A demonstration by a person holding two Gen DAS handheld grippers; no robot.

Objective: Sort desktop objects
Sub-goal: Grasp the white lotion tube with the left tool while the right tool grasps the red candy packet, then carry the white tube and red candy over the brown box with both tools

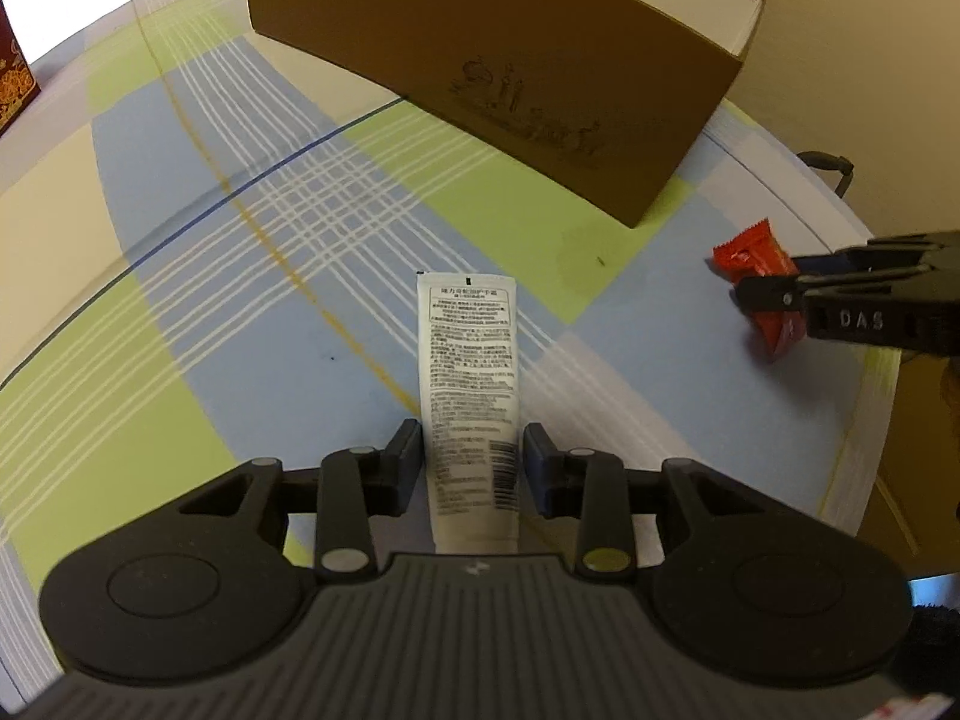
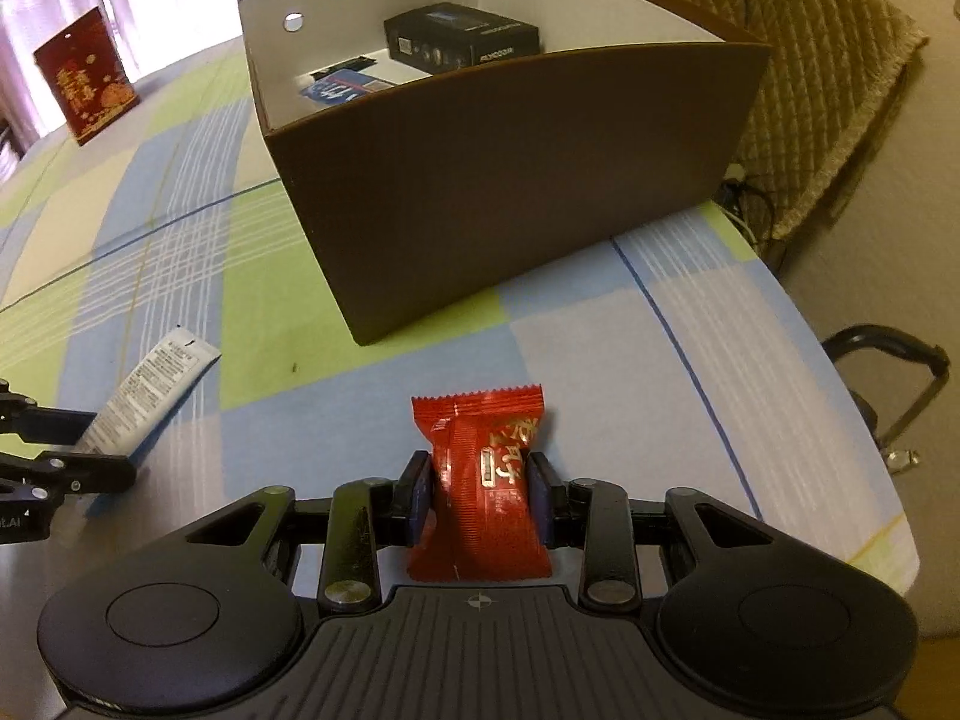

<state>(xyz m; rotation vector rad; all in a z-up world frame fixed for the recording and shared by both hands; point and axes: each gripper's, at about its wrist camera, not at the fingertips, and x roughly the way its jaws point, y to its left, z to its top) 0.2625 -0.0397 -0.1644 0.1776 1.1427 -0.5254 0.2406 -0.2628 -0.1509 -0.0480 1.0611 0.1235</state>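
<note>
Left wrist view is showing the left gripper (image 1: 471, 459) closing in on a white tube (image 1: 471, 396) covered in tiny print. The two fingers are sitting on each side of the tube, right against it, near its lower end. The tube is pointing away from the camera over the checked tablecloth (image 1: 180, 324) of blue, green and white squares. A big brown box (image 1: 480, 78) is standing further back on the cloth. Off to the right, the right gripper (image 1: 774, 294) is squeezing a red candy wrapper (image 1: 750, 258).

Right wrist view is showing the same red candy wrapper (image 2: 480, 480) held tight between the right gripper's (image 2: 480, 498) two fingers, with the crimped top edge sticking out in front. The brown box (image 2: 510, 210) is open on top and white inside. A black carton (image 2: 462, 39) and a blue packet (image 2: 336, 87) are lying inside it. At the left edge, the left gripper (image 2: 78, 444) is holding the white tube (image 2: 150, 390), which is tilting up off the cloth. A red paper bag (image 2: 87, 78) is standing far back on the table.
</note>
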